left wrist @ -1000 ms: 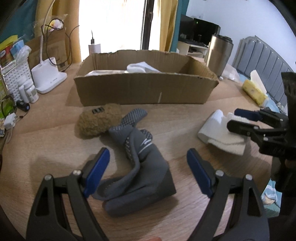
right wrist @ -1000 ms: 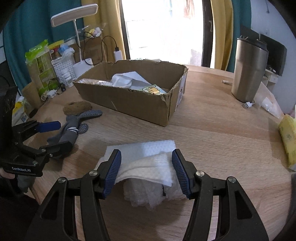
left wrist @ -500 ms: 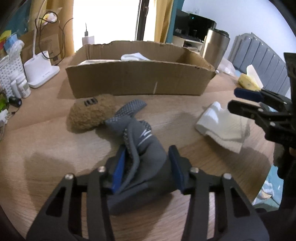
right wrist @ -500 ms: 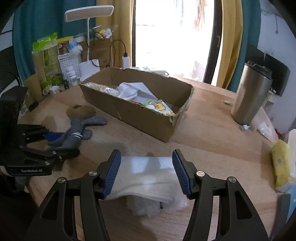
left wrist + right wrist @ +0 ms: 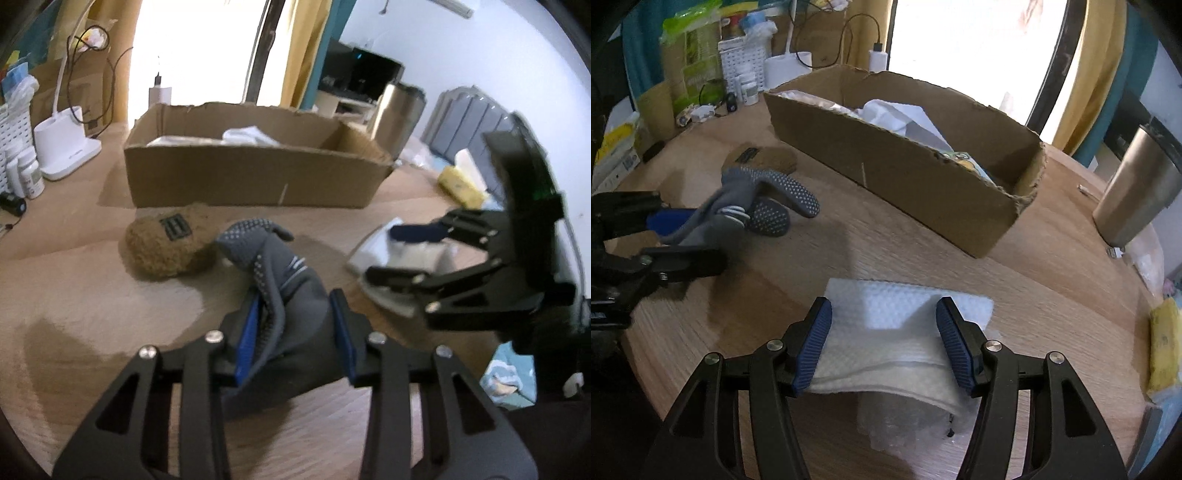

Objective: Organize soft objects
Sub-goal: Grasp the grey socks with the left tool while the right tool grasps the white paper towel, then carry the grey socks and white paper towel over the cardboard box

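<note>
The cardboard box [image 5: 255, 181] of soft things stands at the back of the desk [image 5: 1052, 295]. In front of it, the white folded cloth [image 5: 905, 332] lies between the right tool's [image 5: 884, 341] blue pads, which grip its two sides. The grey dotted glove [image 5: 291, 317] is pinched in the narrowed left tool [image 5: 295, 332], just beside the brown fuzzy pouch [image 5: 166, 243].

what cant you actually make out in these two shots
- Cardboard box contents: left wrist view, near wall hides all but a white cloth top.
- Bubble wrap under the white towel: right wrist view, towel covers most.
- Right gripper pad contact: left wrist view, blurred.
- Grey gloves' cuff end: left wrist view, left gripper covers it.
</note>
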Motion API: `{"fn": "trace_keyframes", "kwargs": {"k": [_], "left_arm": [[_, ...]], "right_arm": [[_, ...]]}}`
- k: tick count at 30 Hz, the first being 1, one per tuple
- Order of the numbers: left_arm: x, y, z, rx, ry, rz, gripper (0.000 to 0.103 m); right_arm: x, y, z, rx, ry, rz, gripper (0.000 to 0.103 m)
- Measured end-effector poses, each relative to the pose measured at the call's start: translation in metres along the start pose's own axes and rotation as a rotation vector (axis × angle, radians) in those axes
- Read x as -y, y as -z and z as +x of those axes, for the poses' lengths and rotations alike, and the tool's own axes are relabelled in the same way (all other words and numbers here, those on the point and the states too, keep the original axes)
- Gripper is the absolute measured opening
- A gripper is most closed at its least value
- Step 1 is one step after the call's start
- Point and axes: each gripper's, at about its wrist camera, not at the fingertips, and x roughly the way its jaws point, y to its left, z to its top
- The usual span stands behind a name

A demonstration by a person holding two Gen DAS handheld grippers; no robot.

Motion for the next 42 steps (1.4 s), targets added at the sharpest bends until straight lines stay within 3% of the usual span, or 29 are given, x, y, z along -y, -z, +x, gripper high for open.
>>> {"fn": "trace_keyframes", "kwargs": {"k": [2,4,7,12,25,42], "left_arm": [[0.0,-0.001,-0.005,0.013,0.017,0.001,0.038],[-0.001,-0.003,-0.01,0.032,0.028,-0.002,0.038],[-0.004,-0.006,-0.016,0.053,0.038,-0.019,0.038],[-0.008,-0.007,-0.024,0.077,0.042,-0.038,0.039],[-0.004,-0.022,-0.046,0.152,0.025,-0.018,0.039],[0.006,-0.05,-0.055,0.22,-0.014,0.013,0.039]], "right_arm": [[-0.002,-0.001,0.0,-0.003,-0.018,-0.004,0.054],[-0.006,-0.002,-0.001,-0.003,-0.044,-0.013,0.036],[-0.012,-0.004,-0.001,0.005,-0.068,-0.024,0.02],[-0.018,-0.008,-0.007,0.034,-0.073,-0.029,0.008],[-0.004,-0.025,-0.058,0.194,-0.07,0.001,0.006],[0.018,-0.037,-0.085,0.303,-0.063,0.021,0.007]]}}
